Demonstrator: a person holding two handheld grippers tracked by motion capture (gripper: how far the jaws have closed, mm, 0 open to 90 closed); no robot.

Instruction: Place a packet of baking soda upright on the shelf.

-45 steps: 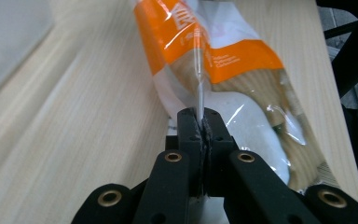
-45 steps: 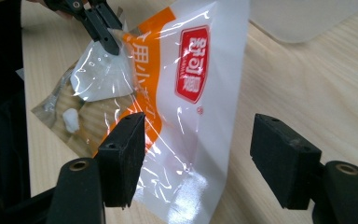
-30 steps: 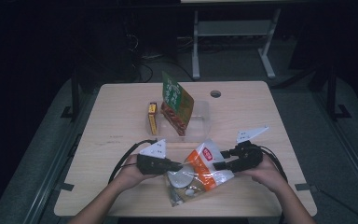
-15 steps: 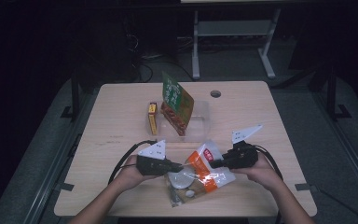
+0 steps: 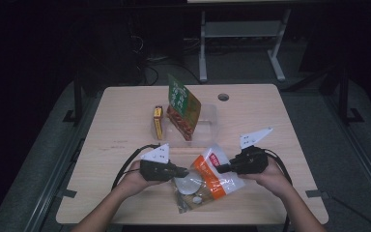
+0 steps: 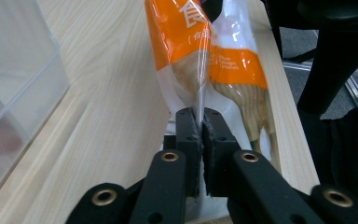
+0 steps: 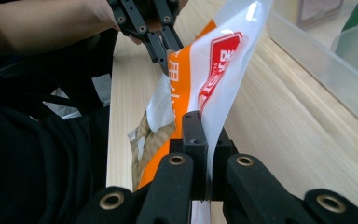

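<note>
The snack bag (image 5: 211, 178) sits at the near edge of the table (image 5: 125, 125), between both hands. The left gripper (image 5: 186, 171) pinches its left side, and the right gripper (image 5: 218, 169), whose jaws have just been closing, clamps the film at its right. It looks light, soft, crinkly and slippery; flat edges grip best. Its long axis runs near-left to far-right, red label pointing far.

right gripper (image 5: 221, 168) drawn in from the snack bag's (image 5: 211, 178) right edge to its orange upper part, jaws just closed and now pinching the film, bag's right side lifted slightly off the bench (image 5: 125, 121), crumpled between both grippers
</note>
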